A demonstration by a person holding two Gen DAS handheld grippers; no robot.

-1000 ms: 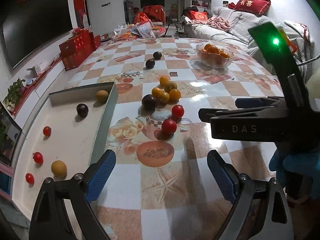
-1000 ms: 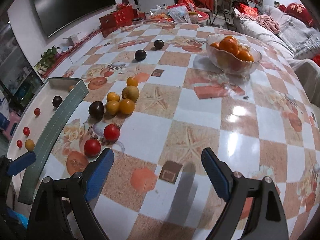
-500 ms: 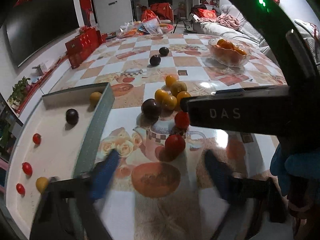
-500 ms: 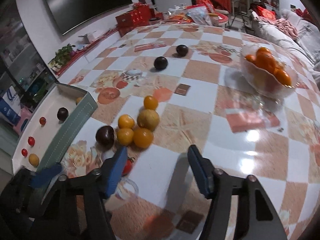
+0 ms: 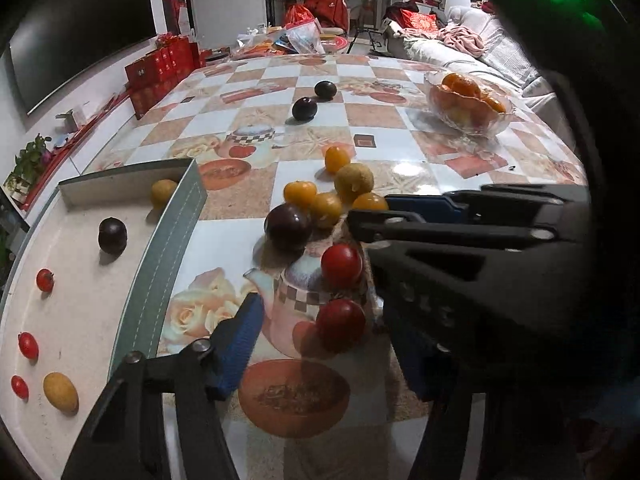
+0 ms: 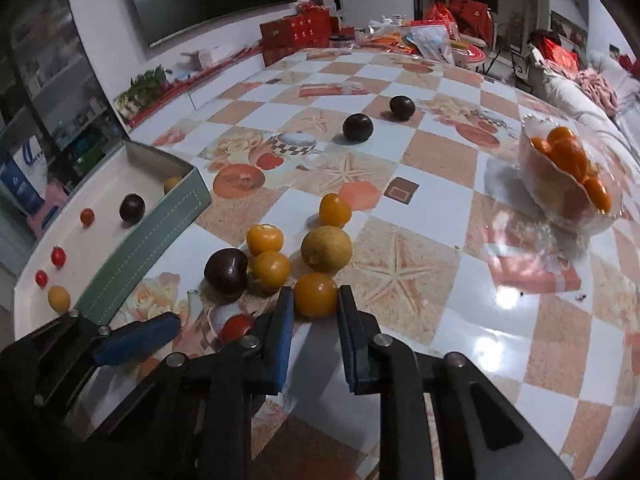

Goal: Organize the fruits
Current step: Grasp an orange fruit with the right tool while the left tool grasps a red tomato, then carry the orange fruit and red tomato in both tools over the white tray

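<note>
A glossy checkered worktop [image 6: 496, 360] fills a living room with a sofa [image 5: 460, 46]. The right claw [image 6: 314, 312] brackets an orange kumquat [image 6: 316, 294], pads touching it; round, no clear long axis. The left claw [image 5: 320, 340] hangs released near a cherry tomato [image 5: 341, 325]

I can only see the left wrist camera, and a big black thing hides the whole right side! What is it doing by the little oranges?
Observer: That is the right gripper. Its two fingers sit on either side of the nearest orange fruit.
Operator: Did it pick it up?
Observer: Not yet. The fruit rests on the tablecloth, and I cannot tell whether the pads touch it.
Operator: What's hiding on the other side of it?
Observer: Right beside it there is only a starfish print on the cloth.
</note>
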